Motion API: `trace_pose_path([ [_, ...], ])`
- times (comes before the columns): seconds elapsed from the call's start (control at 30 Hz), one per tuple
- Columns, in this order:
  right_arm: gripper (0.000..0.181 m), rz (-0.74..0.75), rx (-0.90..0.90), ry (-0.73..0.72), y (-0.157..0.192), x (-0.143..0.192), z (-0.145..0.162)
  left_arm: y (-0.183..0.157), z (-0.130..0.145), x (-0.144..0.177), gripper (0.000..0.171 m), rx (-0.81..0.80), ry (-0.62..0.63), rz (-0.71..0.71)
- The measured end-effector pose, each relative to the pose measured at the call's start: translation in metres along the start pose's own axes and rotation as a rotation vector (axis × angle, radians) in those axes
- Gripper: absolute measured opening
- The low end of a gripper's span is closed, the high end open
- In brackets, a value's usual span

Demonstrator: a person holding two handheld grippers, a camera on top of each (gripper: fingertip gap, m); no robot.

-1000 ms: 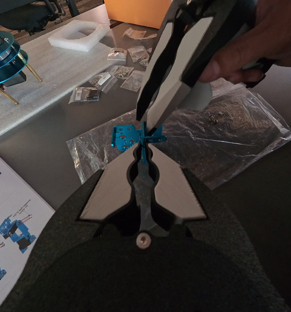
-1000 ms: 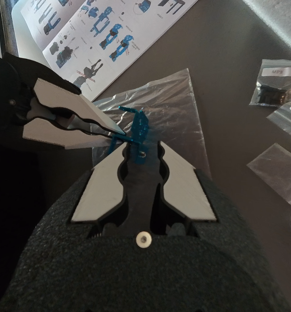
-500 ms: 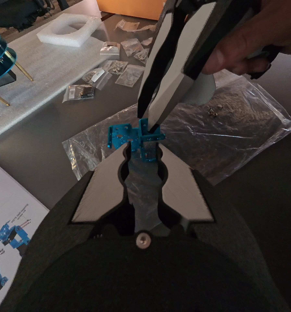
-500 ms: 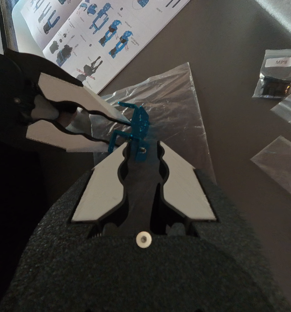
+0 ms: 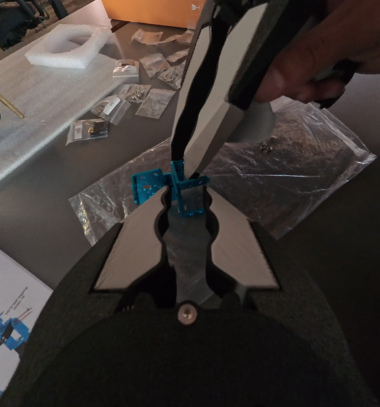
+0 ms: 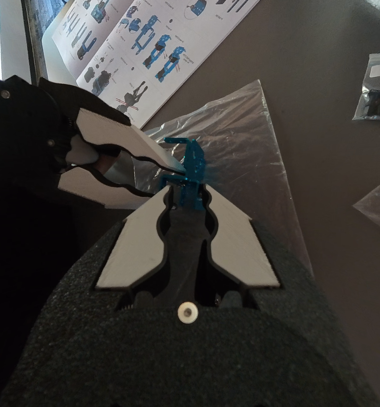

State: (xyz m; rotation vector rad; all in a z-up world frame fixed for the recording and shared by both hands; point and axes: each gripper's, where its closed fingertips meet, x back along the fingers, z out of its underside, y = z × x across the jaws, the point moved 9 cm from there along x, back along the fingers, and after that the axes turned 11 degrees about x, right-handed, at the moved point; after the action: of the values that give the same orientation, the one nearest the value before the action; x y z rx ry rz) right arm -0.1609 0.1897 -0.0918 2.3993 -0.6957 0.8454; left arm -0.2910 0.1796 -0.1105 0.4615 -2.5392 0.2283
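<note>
The right tongs pinch the blue metal bracket, holding it upright just above a clear plastic bag on the tabletop. The left tongs stand parted around its lower flange.

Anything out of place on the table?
A few loose screws lie bare on the clear plastic bag, beyond the blue bracket, while other hardware sits in small packets. They could roll off. Nothing else stands out.
</note>
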Motion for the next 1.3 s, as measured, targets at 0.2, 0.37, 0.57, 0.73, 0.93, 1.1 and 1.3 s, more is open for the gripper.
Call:
trace_pose_path([
  [0.2, 0.025, 0.005, 0.006, 0.012, -0.001, -0.003, 0.001, 0.001, 0.000, 0.000, 0.015, 0.003, -0.008, -0.021],
  [0.37, 0.023, 0.008, 0.007, 0.013, -0.001, -0.004, 0.000, 0.001, 0.001, 0.000, 0.011, -0.007, -0.011, -0.048],
  [0.57, 0.017, -0.011, -0.002, 0.013, -0.001, -0.004, 0.000, 0.002, 0.002, 0.000, 0.004, -0.020, -0.016, -0.069],
  [0.73, 0.019, 0.027, -0.017, 0.005, -0.006, 0.005, 0.000, 0.002, 0.002, 0.000, 0.003, -0.007, -0.016, -0.086],
  [0.93, 0.020, 0.005, -0.040, 0.019, -0.003, 0.004, 0.003, 0.003, 0.002, 0.001, 0.004, 0.013, -0.016, -0.094],
  [1.1, 0.003, 0.029, -0.004, 0.025, -0.004, 0.001, 0.001, 0.000, 0.003, 0.002, 0.004, -0.008, -0.012, -0.086],
  [1.3, 0.000, 0.042, 0.053, 0.079, -0.003, -0.002, -0.004, -0.002, 0.003, 0.008, 0.018, -0.002, -0.049, -0.062],
])
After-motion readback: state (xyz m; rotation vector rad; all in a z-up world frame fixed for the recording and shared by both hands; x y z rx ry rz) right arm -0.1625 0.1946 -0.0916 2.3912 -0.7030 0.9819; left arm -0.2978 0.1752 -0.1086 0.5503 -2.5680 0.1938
